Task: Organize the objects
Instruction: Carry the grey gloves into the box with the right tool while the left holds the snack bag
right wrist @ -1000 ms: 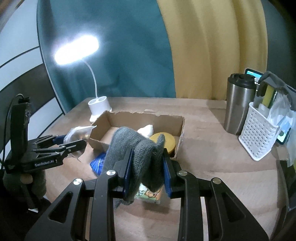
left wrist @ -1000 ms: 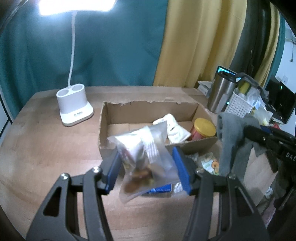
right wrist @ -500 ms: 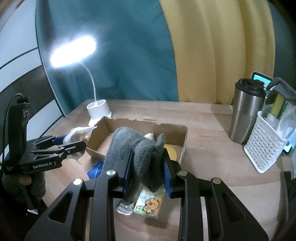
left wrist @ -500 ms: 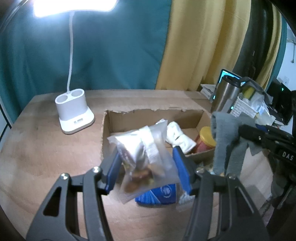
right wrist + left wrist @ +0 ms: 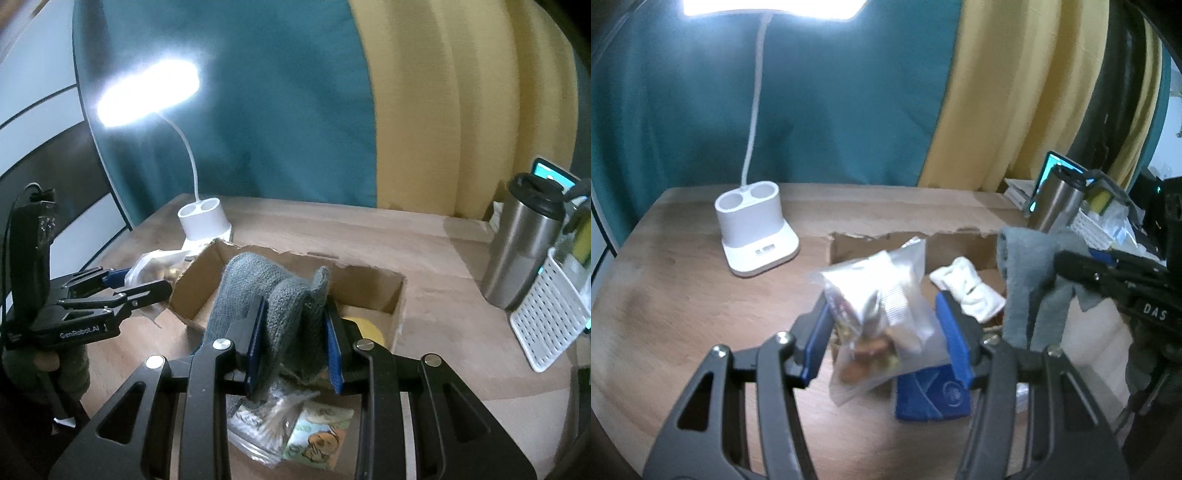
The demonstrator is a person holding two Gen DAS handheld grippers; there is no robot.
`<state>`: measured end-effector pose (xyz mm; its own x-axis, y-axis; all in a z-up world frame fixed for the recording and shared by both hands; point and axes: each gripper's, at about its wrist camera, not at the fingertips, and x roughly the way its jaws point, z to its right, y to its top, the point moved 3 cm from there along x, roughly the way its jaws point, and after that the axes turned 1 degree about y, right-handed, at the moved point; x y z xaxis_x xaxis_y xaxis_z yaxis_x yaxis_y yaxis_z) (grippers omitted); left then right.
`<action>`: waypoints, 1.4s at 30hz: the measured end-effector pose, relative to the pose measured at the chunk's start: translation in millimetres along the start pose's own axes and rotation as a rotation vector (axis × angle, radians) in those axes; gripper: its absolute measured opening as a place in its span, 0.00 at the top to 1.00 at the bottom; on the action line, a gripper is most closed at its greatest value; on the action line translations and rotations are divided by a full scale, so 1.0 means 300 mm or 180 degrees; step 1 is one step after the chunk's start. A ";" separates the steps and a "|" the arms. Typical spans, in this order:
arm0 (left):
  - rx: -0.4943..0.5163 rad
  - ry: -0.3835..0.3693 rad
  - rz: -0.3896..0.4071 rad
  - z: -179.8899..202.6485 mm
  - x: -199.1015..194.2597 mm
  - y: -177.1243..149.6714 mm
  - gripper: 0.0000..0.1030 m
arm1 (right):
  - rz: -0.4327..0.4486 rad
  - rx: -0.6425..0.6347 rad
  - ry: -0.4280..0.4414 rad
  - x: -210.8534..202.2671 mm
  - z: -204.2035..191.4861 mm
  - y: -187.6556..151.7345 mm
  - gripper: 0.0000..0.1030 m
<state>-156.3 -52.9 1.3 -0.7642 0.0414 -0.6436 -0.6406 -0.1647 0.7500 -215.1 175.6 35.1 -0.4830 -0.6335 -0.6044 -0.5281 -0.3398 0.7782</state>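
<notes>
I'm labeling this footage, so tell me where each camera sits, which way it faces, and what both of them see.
Left wrist: on the left gripper, facing the cardboard box; its fingers clamp a snack bag.
Right wrist: on the right gripper, facing the same box; its fingers clamp a gray knit cloth; a gloved hand shows.
Shared: box, lamp base, steel tumbler, each other's gripper.

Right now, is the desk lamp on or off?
On. The desk lamp head glows bright white in the right wrist view, against the teal curtain, above its white base.
</notes>
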 end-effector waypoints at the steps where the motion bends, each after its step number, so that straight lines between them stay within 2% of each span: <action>1: -0.0011 0.0004 0.0004 -0.012 0.000 0.003 0.45 | -0.0008 -0.0008 0.0004 0.008 -0.002 0.004 0.70; 20: -0.0151 0.0015 -0.0017 -0.151 0.029 0.029 0.45 | -0.0199 -0.0077 0.0129 0.223 -0.043 0.084 0.70; 29: -0.0163 0.0027 -0.0096 -0.164 0.074 0.024 0.45 | -0.0400 -0.0035 0.0144 0.343 -0.021 0.049 0.70; 37: -0.0155 -0.0001 -0.0128 -0.155 0.091 0.021 0.45 | -0.0677 -0.0091 0.0037 0.437 -0.009 -0.015 0.70; 42: -0.0146 -0.0020 -0.0126 -0.149 0.092 0.021 0.45 | -0.0705 -0.0141 0.0012 0.448 -0.021 -0.032 0.68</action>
<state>-178.0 -96.7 -18.5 -0.7390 0.0550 -0.6715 -0.6663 -0.2078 0.7162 -270.7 89.2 -52.5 -0.3560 -0.5425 -0.7609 -0.5898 -0.5012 0.6332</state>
